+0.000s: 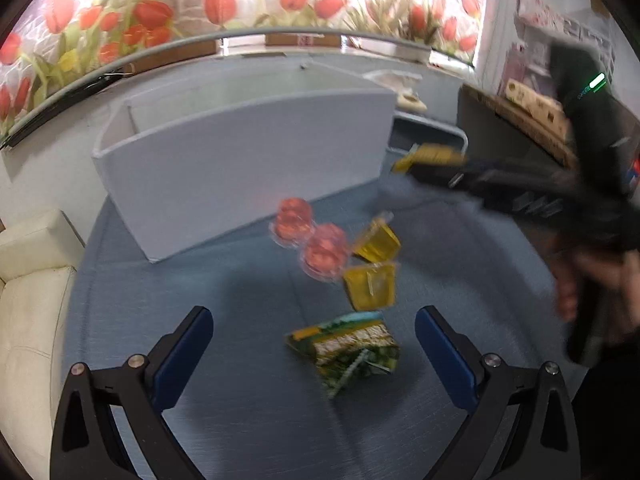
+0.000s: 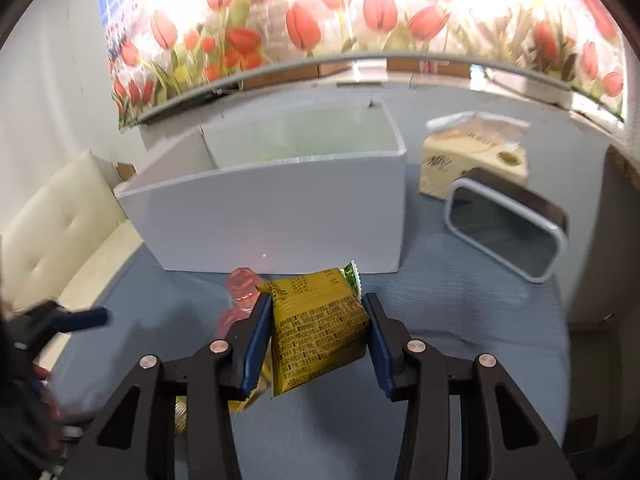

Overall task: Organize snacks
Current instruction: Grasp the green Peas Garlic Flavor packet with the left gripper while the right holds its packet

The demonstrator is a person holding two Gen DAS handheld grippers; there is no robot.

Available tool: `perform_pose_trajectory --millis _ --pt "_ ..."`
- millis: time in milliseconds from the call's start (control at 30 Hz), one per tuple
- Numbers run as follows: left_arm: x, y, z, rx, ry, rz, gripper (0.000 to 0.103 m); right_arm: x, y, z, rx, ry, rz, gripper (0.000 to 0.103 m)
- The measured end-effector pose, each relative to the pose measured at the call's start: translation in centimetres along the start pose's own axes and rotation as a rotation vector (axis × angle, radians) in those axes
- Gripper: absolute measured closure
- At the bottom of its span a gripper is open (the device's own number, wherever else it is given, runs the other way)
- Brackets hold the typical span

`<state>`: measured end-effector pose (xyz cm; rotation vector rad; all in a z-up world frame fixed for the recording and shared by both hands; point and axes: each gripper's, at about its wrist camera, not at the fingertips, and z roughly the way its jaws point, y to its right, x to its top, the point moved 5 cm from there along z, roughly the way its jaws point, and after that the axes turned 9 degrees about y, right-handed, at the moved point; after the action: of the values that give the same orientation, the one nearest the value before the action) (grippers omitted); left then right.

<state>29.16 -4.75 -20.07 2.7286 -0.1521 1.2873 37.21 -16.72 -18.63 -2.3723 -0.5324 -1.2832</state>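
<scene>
One yellow snack packet (image 2: pixel 318 330), clamped between the blue pads of the right tongs (image 2: pixel 316 340), raised above the blue tabletop (image 2: pixel 460 320), before the white box (image 2: pixel 280 220). Left tongs (image 1: pixel 314 344): spread wide, empty, over a green packet (image 1: pixel 348 346); two yellow packets (image 1: pixel 372 288) and pink jelly cups (image 1: pixel 308 236) beside.

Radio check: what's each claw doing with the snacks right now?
Right gripper: jaws clamped on a yellow packet. Left gripper: jaws wide, over the green packet, not touching. White box ahead, path clear.
</scene>
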Motion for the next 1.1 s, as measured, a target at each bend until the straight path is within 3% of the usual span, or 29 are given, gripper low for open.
perform_pose_trajectory --millis 133,233,433,467,567,633,733,1100 --pt "-1.2 1.8 1.6 -0.003 -0.039 0.017 0.000 0.2 -0.5 -3.9 -0.005 0.046 -0.018 0.055" --pt "-2.0 2.1 2.8 0.035 -0.069 -0.004 0.000 0.0 -1.0 -6.6 -0.022 0.070 -0.046 0.055" --pt "-3.0 1.9 4.2 0.031 -0.111 -0.037 0.001 -1.2 -1.3 -8.8 -0.018 0.070 -0.045 0.055" --pt "-3.0 1.7 4.1 0.046 -0.108 -0.035 0.005 -1.4 -1.2 -9.0 -0.016 0.069 -0.041 0.055" --pt "-2.7 1.3 3.5 0.069 -0.100 -0.024 0.031 -1.8 -1.1 -8.8 -0.016 0.063 -0.031 0.055" --pt "-2.6 1.1 3.3 0.066 -0.109 -0.021 0.033 -2.0 -0.9 -8.6 -0.020 0.059 -0.021 0.055" --pt "-2.3 0.9 2.7 0.065 -0.086 -0.011 0.049 -2.4 -1.0 -8.3 -0.012 0.052 -0.005 0.055" --pt "1.9 -0.5 -3.5 0.036 0.062 -0.024 0.050 -1.5 -3.8 -7.2 0.020 0.055 -0.028 0.055"
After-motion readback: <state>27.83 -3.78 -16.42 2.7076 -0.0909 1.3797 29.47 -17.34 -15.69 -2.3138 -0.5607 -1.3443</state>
